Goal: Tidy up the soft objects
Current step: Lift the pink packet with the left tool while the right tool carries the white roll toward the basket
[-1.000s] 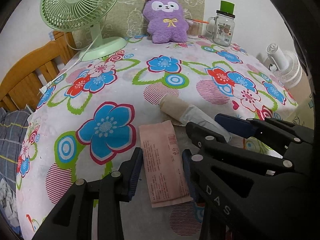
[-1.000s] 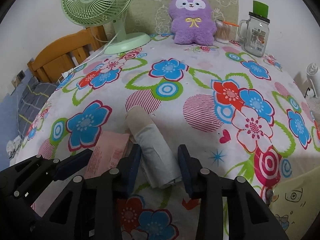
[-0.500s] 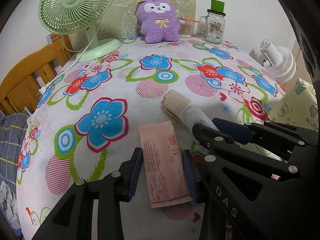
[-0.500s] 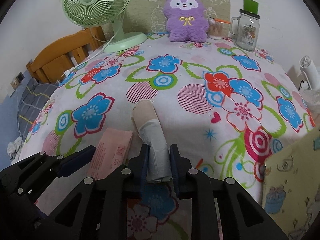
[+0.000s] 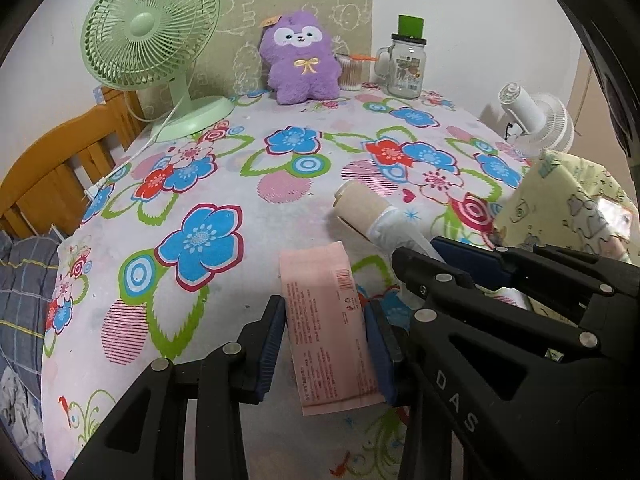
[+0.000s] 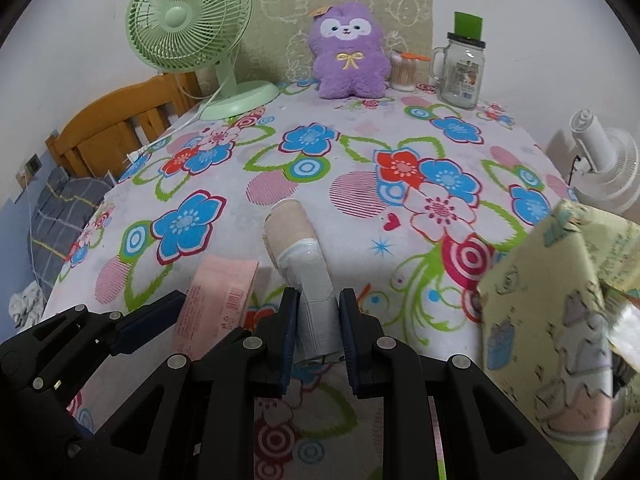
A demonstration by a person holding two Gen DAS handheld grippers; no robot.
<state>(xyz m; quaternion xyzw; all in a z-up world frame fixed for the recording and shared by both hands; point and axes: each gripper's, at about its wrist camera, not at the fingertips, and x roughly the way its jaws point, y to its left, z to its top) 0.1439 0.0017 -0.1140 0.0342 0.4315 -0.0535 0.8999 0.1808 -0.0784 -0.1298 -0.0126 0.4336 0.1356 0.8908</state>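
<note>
My left gripper [image 5: 325, 342] is shut on a flat pink packet [image 5: 326, 326], held above the flowered tablecloth [image 5: 200, 184]. My right gripper [image 6: 319, 332] is shut on a beige roll in clear plastic wrap [image 6: 302, 264], also lifted. The roll [image 5: 370, 216] shows in the left wrist view too, and the pink packet [image 6: 212, 304] in the right wrist view. A purple plush toy [image 5: 299, 64] sits upright at the table's far edge.
A green desk fan [image 5: 156, 48] stands far left with its cord over the edge. A glass mug jar [image 5: 404, 64] and a cotton-swab pot [image 5: 350, 74] stand far right. A yellow patterned fabric box [image 6: 560, 320] is at the near right. A white fan [image 6: 600, 164] and a wooden bed frame [image 5: 52, 172] flank the table.
My right gripper closed on the roll. Both grippers have risen and drawn back with their loads, and the yellow box has come into view on the right.
</note>
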